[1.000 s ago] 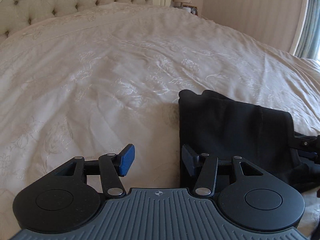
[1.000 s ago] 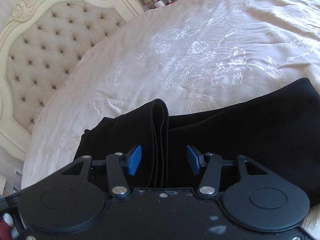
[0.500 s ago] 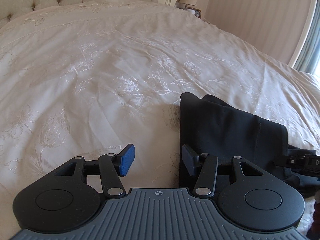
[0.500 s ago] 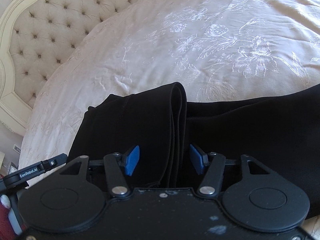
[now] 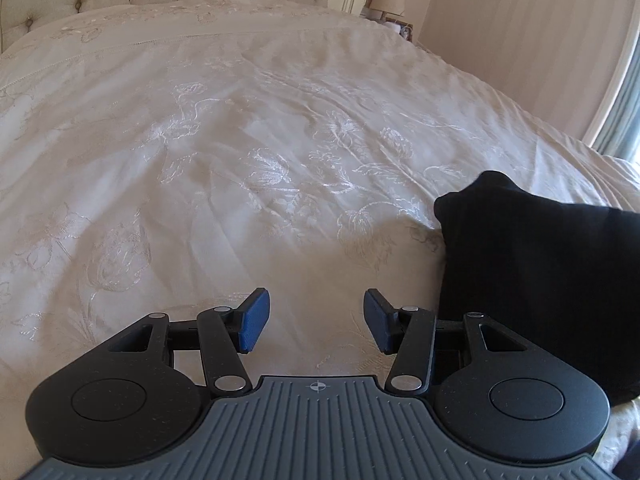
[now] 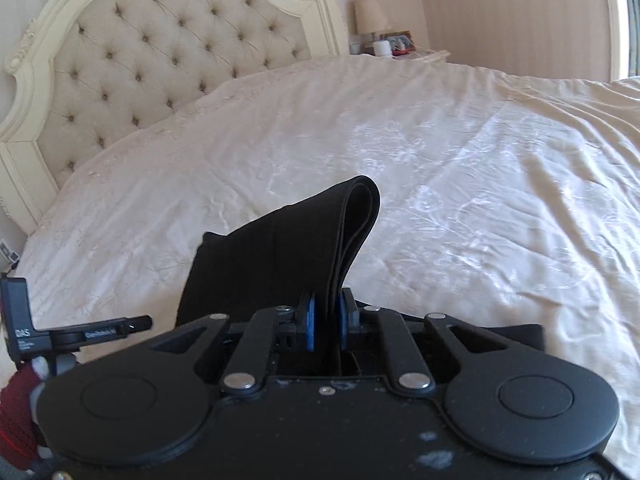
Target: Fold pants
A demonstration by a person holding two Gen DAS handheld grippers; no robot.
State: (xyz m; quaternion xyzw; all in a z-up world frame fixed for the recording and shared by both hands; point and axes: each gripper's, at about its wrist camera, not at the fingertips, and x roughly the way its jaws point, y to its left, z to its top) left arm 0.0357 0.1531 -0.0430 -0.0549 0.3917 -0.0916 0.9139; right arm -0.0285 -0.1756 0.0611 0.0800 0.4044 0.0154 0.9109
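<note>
The black pants point(image 6: 280, 248) are a folded bundle on the cream bedspread. My right gripper point(image 6: 326, 322) is shut on the bundle's folded edge and holds it raised, so the fold stands up above the bed. In the left wrist view the pants point(image 5: 536, 280) show at the right edge. My left gripper point(image 5: 316, 322) is open and empty, low over bare bedspread to the left of the pants. Part of the left gripper's frame point(image 6: 80, 334) shows at the left of the right wrist view.
A cream embroidered bedspread point(image 5: 240, 152) covers the wide bed. A tufted headboard point(image 6: 160, 52) stands at the far end. A nightstand with a lamp point(image 6: 370, 12) and small items sits beside it. A curtained window point(image 5: 624, 100) is at the right.
My right gripper has closed on the pants' folded edge and lifted it. My left gripper has moved left, off the pants' edge, and stays open.
</note>
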